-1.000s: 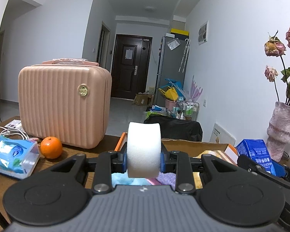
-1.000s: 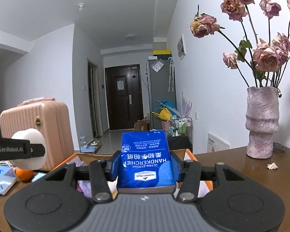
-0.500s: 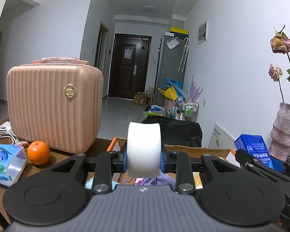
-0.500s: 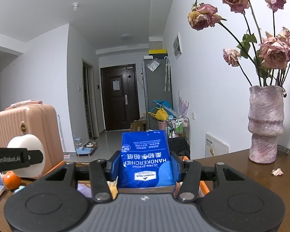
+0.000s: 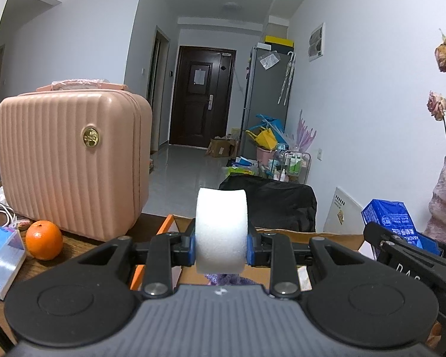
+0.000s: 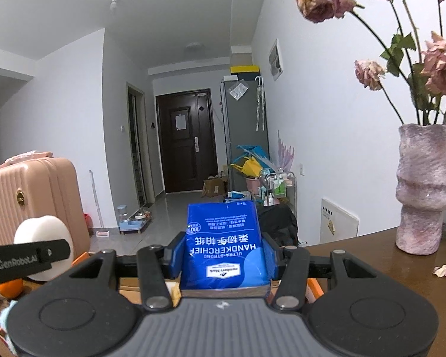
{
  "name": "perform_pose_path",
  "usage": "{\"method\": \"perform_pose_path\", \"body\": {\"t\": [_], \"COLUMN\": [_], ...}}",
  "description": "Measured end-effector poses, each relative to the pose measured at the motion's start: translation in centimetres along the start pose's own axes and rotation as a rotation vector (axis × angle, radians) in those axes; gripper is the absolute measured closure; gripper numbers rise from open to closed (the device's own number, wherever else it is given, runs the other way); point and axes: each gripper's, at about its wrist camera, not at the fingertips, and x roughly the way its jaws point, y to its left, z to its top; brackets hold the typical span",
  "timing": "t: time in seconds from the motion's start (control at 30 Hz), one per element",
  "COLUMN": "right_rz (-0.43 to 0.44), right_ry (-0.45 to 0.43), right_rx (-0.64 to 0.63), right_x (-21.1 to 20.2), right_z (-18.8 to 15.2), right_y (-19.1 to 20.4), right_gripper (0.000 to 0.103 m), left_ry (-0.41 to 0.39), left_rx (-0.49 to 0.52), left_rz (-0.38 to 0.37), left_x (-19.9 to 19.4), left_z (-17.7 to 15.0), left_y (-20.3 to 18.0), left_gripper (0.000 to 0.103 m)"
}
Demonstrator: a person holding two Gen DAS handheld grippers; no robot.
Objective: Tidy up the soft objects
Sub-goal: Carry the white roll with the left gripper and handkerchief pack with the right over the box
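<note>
the white sponge (image 5: 221, 232) looks matt, fine-pored foam. the handkerchief pack (image 6: 224, 253) is glossy blue plastic film. the pink case (image 5: 71, 160) is ribbed, satin-smooth hard plastic (with a shiny gold metal badge). the vase (image 6: 423, 187) has a rough, chalky surface; the table (image 6: 371, 255) is polished dark wood.

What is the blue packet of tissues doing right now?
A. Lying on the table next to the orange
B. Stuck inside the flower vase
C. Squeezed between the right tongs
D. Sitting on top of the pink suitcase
C. In the right wrist view the blue tissue packet stands upright between the two blue pads of the right tongs, which press on both of its sides, above the table.
</note>
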Motion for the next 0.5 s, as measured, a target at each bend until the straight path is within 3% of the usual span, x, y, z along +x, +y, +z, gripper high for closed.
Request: {"method": "perform_pose_path", "body": {"t": [0.5], "right_rz": [0.013], "right_ry": [0.121], "right_rx": [0.007], "right_x": [4.5], "right_z": [0.7], "right_y": [0.3], "right_gripper": [0.053], "left_ry": [0.046], "left_rx": [-0.010], "left_rz": [0.013], "left_x": [4.3], "left_z": [0.5], "left_y": [0.4], "left_gripper": [0.073]}}
